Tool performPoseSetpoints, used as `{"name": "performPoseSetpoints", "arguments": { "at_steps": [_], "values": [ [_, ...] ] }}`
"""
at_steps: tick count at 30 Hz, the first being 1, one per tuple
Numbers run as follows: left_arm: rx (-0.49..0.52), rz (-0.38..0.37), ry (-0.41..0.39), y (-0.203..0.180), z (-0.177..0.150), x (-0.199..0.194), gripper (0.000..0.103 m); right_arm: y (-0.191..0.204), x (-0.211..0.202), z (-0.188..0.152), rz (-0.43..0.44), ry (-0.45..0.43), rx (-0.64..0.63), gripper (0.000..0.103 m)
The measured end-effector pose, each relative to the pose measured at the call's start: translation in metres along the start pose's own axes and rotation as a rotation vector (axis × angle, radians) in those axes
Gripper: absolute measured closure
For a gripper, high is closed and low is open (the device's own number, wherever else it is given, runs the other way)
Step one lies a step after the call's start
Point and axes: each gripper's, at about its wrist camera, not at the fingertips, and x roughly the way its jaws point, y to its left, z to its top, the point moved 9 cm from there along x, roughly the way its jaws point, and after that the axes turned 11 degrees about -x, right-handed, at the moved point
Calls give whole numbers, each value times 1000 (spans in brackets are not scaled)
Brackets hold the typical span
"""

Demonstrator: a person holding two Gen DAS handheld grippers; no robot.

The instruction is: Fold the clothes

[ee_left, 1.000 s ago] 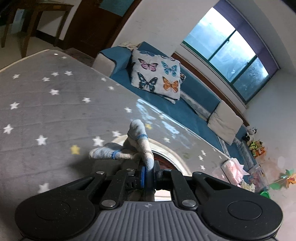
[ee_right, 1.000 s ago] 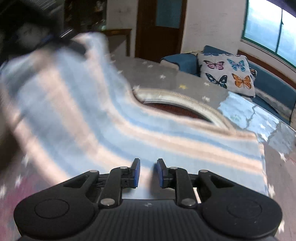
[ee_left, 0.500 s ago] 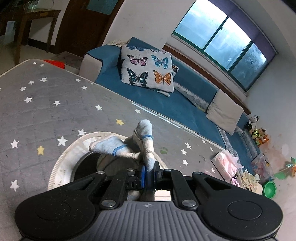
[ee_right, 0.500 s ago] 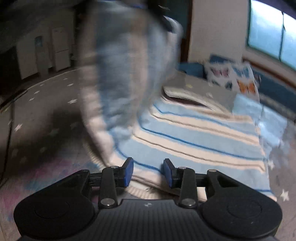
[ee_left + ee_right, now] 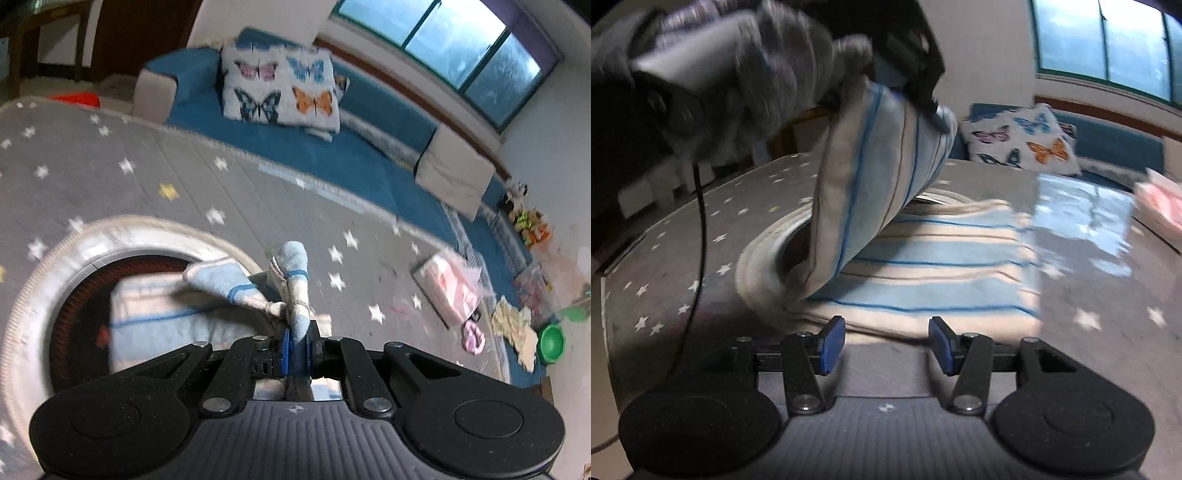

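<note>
Landmark: the round cream-rimmed opening (image 5: 764,254) in the grey star-patterned surface (image 5: 1108,332). In the right wrist view, a gloved hand (image 5: 746,62) appears at upper left, above and to the left of the opening, gripping the left gripper's body; a thin dark cable (image 5: 698,236) hangs from it down across the surface, left of the opening. The left gripper (image 5: 297,349) has its blue pads pressed together on a bunched edge of the striped cloth (image 5: 923,266), which is raised above the opening. From that pinch the cloth drapes down in a folded flap to the opening's rim. The remaining part of the cloth, pale blue and cream with thin blue lines, lies flat across the opening and extends to its right. The right gripper (image 5: 886,345) sits at the near side of the opening, just short of the cloth's near edge, fingers spread wide with nothing between them. Right of the opening, a glossy patch of the surface reflects light. Beyond the opening stands a blue sofa (image 5: 1115,144) carrying a butterfly cushion (image 5: 1019,144).
</note>
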Motion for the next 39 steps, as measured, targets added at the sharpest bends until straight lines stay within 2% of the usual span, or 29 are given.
{"name": "performPoseSetpoints", "arguments": {
  "at_steps": [2,4,8,11,13,18,22,28,34,39],
  "values": [
    [6,-6,36,-7,-10,16,93,-12,-6,-6,-17,6,23,51],
    [12,-11,71,-14,-20,32,85,-23,-11,-12,-34,12,47,51],
    [47,-19,85,-18,-29,40,85,-45,-19,-22,-53,17,112,51],
    [77,-23,73,-14,-27,30,82,-57,-27,-24,-58,8,157,51],
    [105,-3,44,-8,-23,21,69,-68,-32,-22,-67,-7,183,51],
    [133,49,2,23,-16,-5,60,-91,-37,-3,-73,-47,240,52],
    [197,139,-33,51,-14,-23,49,-95,-22,19,-62,-57,209,52],
    [251,246,-53,93,-15,-36,39,-90,22,50,-45,-26,135,58],
    [229,271,-71,121,-10,-27,36,-85,61,68,-46,5,99,62],
    [215,277,-81,130,-4,-13,36,-89,83,67,-73,44,95,64]
  ]
}}
